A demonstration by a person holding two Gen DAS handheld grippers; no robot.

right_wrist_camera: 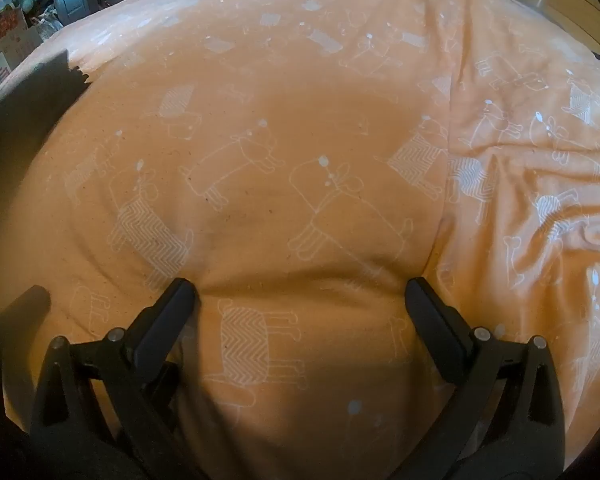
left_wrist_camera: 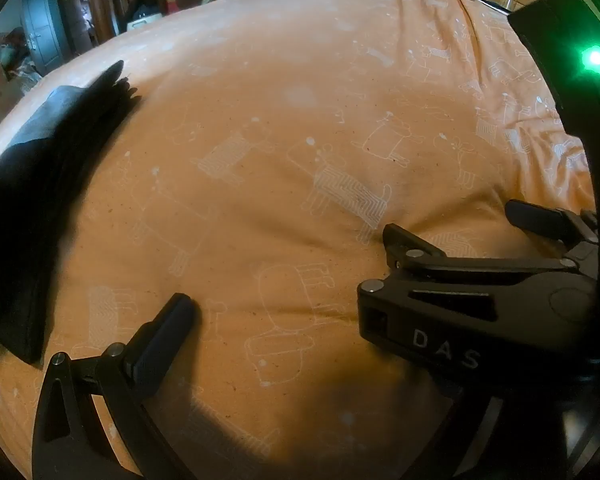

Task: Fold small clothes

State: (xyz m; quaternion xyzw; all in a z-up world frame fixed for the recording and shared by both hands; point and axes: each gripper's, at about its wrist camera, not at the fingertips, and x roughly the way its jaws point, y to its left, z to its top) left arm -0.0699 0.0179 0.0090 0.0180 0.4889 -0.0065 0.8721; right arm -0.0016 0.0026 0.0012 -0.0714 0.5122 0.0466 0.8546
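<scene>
Dark folded garment (left_wrist_camera: 32,184) lies at the left edge of the orange bedspread (left_wrist_camera: 284,92). My left tool (left_wrist_camera: 284,300) rests open and empty on the bedspread; my right tool (right_wrist_camera: 300,292), also open, presses into the fabric, holding nothing.

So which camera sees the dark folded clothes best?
The left wrist view. The dark folded clothes fill its left side, and you can see stacked edges on the orange bedspread. The right wrist view catches only a shadowy corner at its left edge.
</scene>
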